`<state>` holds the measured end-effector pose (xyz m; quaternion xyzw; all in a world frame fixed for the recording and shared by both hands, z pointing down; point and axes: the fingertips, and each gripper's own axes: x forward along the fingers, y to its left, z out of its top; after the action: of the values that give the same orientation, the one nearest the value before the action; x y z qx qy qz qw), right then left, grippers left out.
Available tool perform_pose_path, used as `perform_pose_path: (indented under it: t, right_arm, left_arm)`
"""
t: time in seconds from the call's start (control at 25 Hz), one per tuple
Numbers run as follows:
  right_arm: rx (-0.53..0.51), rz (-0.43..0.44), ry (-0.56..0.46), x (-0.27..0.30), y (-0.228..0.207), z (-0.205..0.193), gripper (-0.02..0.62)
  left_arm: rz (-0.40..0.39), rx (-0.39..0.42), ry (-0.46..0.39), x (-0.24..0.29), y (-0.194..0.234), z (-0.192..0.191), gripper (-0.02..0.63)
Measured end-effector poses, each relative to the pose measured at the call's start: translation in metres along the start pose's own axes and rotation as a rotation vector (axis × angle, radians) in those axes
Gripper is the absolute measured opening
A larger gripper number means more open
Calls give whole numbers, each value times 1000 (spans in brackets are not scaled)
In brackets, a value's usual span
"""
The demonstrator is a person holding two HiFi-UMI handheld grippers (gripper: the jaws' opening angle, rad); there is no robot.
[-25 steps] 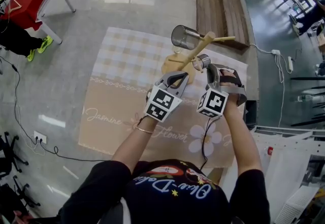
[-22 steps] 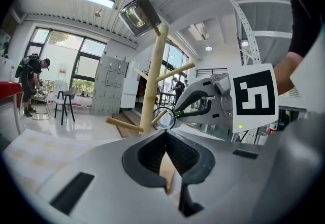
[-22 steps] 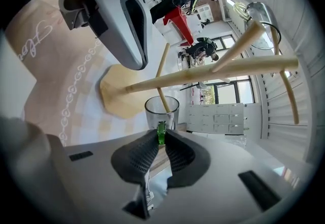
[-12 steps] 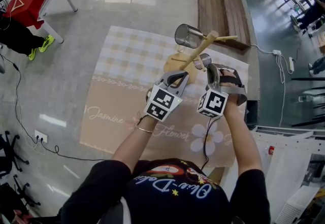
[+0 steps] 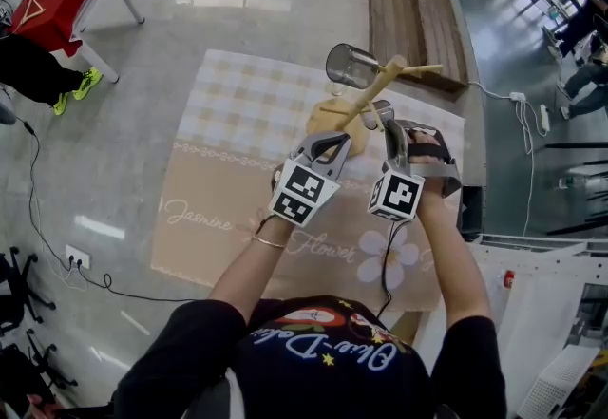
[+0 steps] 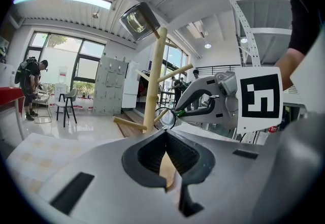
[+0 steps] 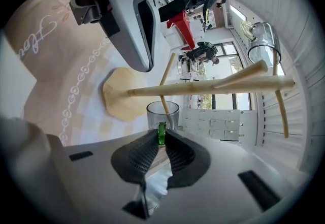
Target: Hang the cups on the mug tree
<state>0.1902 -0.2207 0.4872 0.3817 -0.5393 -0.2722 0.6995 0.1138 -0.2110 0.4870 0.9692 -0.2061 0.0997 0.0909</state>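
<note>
The wooden mug tree (image 5: 369,96) is stood on its round base (image 5: 334,125) near the far edge of the bench (image 5: 204,127), which is covered by a checked cloth (image 5: 242,108) with flower print. One glass cup (image 5: 349,66) is hung upside down and tilted on a peg at the top of the tree, on the side facing the person's left. A second glass cup (image 5: 378,113) is held by the right tool (image 5: 388,125) just beside the trunk, below the upper pegs. In the right gripper view, the right tool (image 7: 161,134) is seen clamped on the green handle (image 7: 161,133) of this second glass cup (image 7: 162,114), the mouth of which is turned towards the tree. A slim peg (image 7: 166,83) is seen in line with that cup; whether it is inside the cup cannot be told. The left tool (image 5: 332,145) is held above the cloth just beside the base, close to the right tool but apart from it. In the left gripper view, the left tool (image 6: 165,134) is seen with its jaws brought together and nothing gripped between them; the trunk (image 6: 154,78) and the hung cup (image 6: 138,20) are visible beyond it.
</note>
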Motion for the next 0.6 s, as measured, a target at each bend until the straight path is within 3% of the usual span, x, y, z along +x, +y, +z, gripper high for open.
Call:
perform_pose_path:
  t: [0.6]
  right_arm:
    - [-10, -53, -25, -8, 3, 7, 49]
  left_arm:
    - [4, -27, -8, -5, -1, 0, 8]
